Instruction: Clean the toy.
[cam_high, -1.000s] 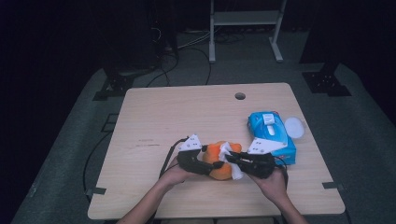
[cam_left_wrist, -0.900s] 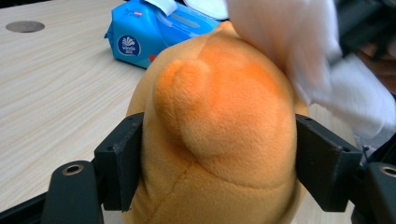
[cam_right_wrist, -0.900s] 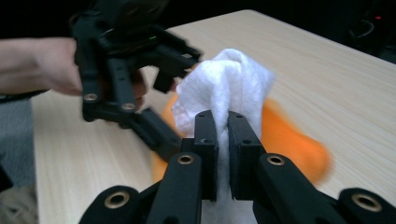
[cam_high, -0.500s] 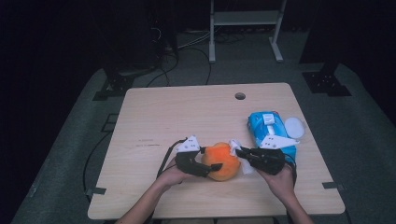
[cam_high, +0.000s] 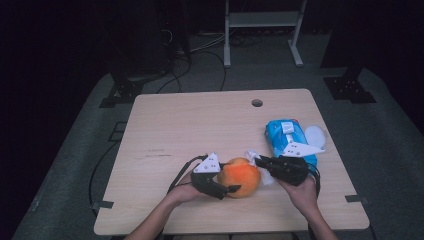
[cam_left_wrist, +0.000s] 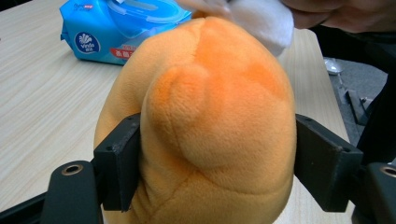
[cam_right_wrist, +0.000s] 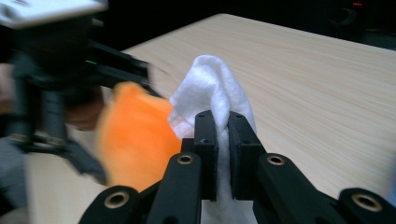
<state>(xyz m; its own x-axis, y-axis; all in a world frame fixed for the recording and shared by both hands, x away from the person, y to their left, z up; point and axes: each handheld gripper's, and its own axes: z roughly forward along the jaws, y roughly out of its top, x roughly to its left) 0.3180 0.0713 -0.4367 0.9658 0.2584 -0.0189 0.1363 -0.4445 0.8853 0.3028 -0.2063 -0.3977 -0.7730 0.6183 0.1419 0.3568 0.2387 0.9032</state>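
While the left claw (cam_left_wrist: 212, 154) squeezes the orange plush toy (cam_high: 240, 177) by its sides, steadying it near the front of the tabletop (cam_high: 190, 125), the right claw (cam_right_wrist: 223, 140) is clenched on a white wipe (cam_right_wrist: 212, 88) just right of the toy, seemingly to clean it. The blue wipe pack (cam_high: 287, 135) lies farther right.

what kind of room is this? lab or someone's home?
Most likely a lab or recording studio: dark surroundings, a lone light-wood table with a cable hole, black equipment stands and loose cables on grey floor behind it.
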